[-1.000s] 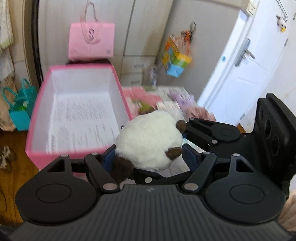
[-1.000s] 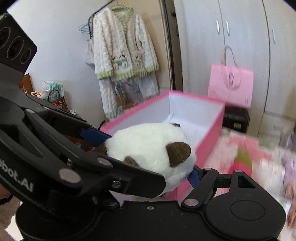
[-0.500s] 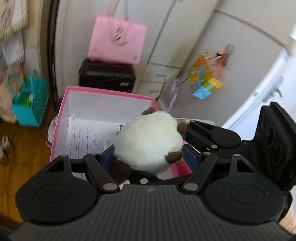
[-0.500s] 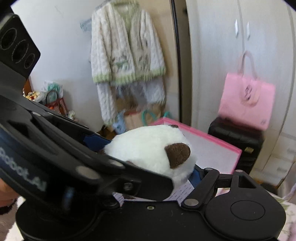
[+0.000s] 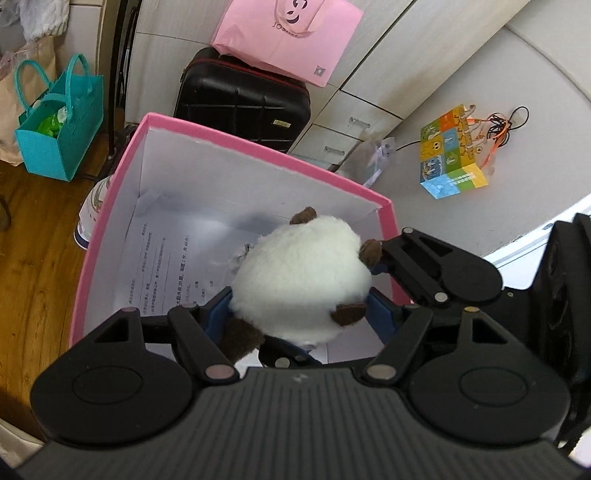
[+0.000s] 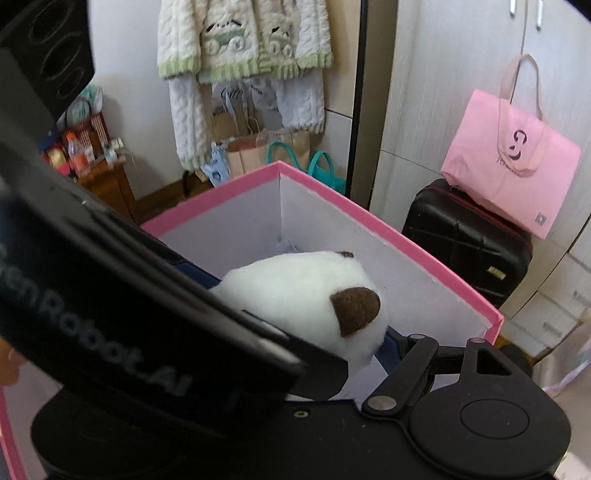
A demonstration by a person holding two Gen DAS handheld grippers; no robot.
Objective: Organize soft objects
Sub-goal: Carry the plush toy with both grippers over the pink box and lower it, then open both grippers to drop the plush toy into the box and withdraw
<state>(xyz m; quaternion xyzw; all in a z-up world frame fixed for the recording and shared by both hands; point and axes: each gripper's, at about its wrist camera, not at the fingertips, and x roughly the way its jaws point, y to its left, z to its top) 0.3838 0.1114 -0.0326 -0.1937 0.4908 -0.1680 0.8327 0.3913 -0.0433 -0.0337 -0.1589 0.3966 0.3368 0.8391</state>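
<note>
Left wrist view, looking steeply down: the left gripper [image 5: 301, 310] has its two blue-padded fingers [image 5: 218, 317] closed partway, pressing on either side of a round white plush toy [image 5: 301, 280] with small brown ears and paws. The toy fills the gap between the fingers and bulges above them. It hangs over the open top of a pink box [image 5: 255, 147] with white inner walls; a printed paper sheet [image 5: 162, 266] lies flat on the box floor beneath it. The right gripper [image 5: 373, 266] reaches in from the right, its black linkage arm [image 5: 443, 266] touching the toy by one brown ear. Behind the box stand a black suitcase [image 5: 240, 99] with a pink tote bag [image 5: 288, 33] on top, and a teal bag [image 5: 61, 129] on the wooden floor [image 5: 33, 258] at left. A multicoloured cube [image 5: 454, 147] hangs against the pale wall at right.

Right wrist view: the plush toy [image 6: 306, 295] sits between this gripper's blue pads, one pad [image 6: 389, 350] pressed against its lower right side. The left gripper's black body [image 6: 122, 295] crosses the foreground and hides the other side, so the exact opening cannot be told, though the toy is squeezed there too. The toy is just inside the pink box [image 6: 388, 229], above its rim line. A cream knitted cardigan [image 6: 243, 55] hangs on the far wall.
</note>
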